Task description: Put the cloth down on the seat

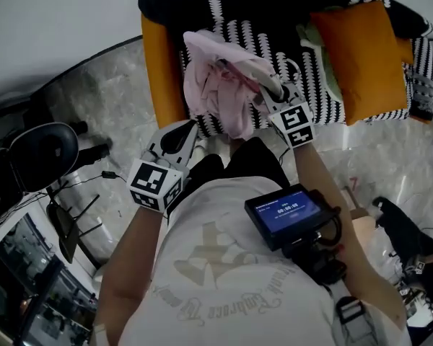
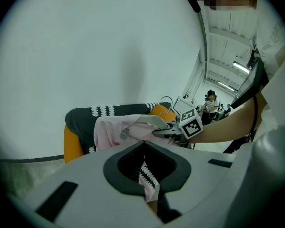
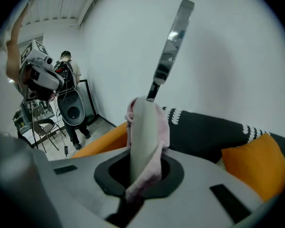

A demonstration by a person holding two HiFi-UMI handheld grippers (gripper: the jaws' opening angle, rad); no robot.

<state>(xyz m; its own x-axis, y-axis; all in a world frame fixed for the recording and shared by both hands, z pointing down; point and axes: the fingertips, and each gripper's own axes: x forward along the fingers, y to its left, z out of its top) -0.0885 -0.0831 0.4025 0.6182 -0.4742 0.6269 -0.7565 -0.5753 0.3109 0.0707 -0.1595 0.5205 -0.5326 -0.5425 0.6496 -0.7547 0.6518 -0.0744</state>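
Pale pink cloth [image 1: 220,85], bunched and creased over a grey hanger [image 3: 143,137], hangs in front of the seat [image 1: 274,6] at twelve o'clock in the head view. Its top, at three o'clock of the bundle, is clamped with the hanger in the right gripper [image 1: 269,91]. A lower fold at seven o'clock is pinched in the left gripper [image 1: 193,130]. The seat is orange-sided and draped in black with white zigzag rows. Whether the hem touches it cannot be told.

Soft, even indoor light is spread throughout, and strip lights [image 2: 240,66] are seen glowing overhead. In the head view the cloth [image 1: 220,92] is shown bright and sharp. Both gripper views are bent by a fisheye lens and ringed with black
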